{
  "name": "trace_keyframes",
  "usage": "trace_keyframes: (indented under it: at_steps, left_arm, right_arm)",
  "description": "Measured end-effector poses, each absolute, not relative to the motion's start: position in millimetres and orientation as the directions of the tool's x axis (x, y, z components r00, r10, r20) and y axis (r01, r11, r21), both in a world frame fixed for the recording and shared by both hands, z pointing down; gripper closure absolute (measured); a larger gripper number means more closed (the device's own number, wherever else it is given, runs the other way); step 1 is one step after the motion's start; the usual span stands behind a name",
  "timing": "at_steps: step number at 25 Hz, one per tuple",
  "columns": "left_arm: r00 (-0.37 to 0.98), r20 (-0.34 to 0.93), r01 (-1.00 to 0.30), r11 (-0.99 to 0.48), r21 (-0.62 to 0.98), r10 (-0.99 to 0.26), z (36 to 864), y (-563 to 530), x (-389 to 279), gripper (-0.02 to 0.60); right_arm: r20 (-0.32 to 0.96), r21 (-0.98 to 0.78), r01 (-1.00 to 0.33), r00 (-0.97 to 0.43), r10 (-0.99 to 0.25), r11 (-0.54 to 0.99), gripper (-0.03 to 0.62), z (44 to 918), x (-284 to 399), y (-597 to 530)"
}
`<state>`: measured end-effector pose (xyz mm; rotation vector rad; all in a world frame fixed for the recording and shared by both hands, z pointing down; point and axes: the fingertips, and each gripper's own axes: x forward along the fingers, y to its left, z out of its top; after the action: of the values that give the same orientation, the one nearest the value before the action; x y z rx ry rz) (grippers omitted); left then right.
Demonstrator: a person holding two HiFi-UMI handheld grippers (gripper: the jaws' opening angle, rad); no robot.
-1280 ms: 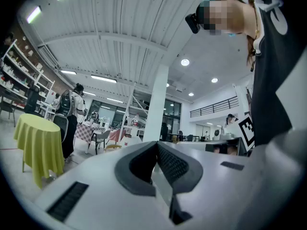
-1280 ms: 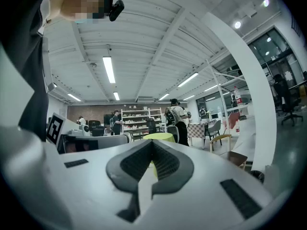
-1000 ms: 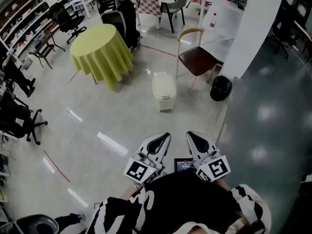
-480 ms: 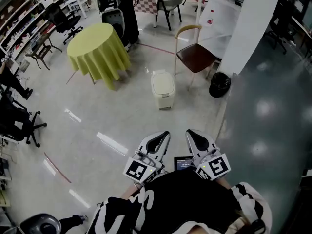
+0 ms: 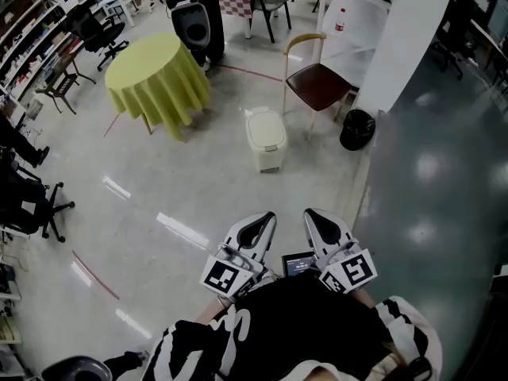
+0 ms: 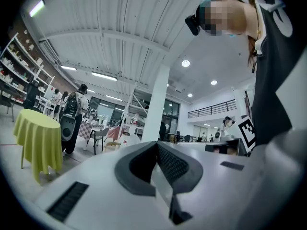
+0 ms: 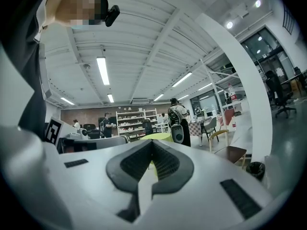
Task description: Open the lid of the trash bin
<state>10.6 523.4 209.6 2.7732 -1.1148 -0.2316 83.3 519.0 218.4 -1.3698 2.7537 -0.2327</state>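
Observation:
The trash bin (image 5: 266,137) is a small cream-white pedal bin on the glossy floor, and its lid is down. It stands well ahead of me, between a yellow-draped round table (image 5: 156,82) and a brown-seated chair (image 5: 319,86). My left gripper (image 5: 262,225) and right gripper (image 5: 316,221) are held side by side close to my body, far short of the bin. In the left gripper view the left gripper (image 6: 157,146) has its jaws pressed together with nothing between them. The right gripper (image 7: 152,143) looks the same in its own view. Neither gripper view shows the bin.
A round black bin (image 5: 357,129) sits beside a white pillar (image 5: 413,30) to the right of the chair. A large black speaker (image 5: 194,22) stands behind the yellow table. Office chairs (image 5: 28,197) and shelving line the left side. People stand in the distance (image 7: 180,116).
The floor scene has slid slightly up the head view, the bin with it. Both grippers hold the same place and stay shut.

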Motion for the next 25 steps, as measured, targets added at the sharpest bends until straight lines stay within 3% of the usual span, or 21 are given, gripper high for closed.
trace_keyframes:
  at_steps: [8, 25]
  left_arm:
    - [0.732, -0.089, -0.650, -0.731, 0.205, -0.676, 219, 531, -7, 0.574]
    - [0.737, -0.090, -0.648, -0.738, 0.187, -0.670, 213, 488, 15, 0.574]
  right_arm:
    - [0.024, -0.170, -0.800, -0.586, -0.810, 0.575, 0.591, 231, 64, 534]
    - [0.006, -0.193, -0.813, -0.561, -0.828, 0.550, 0.591, 226, 90, 485]
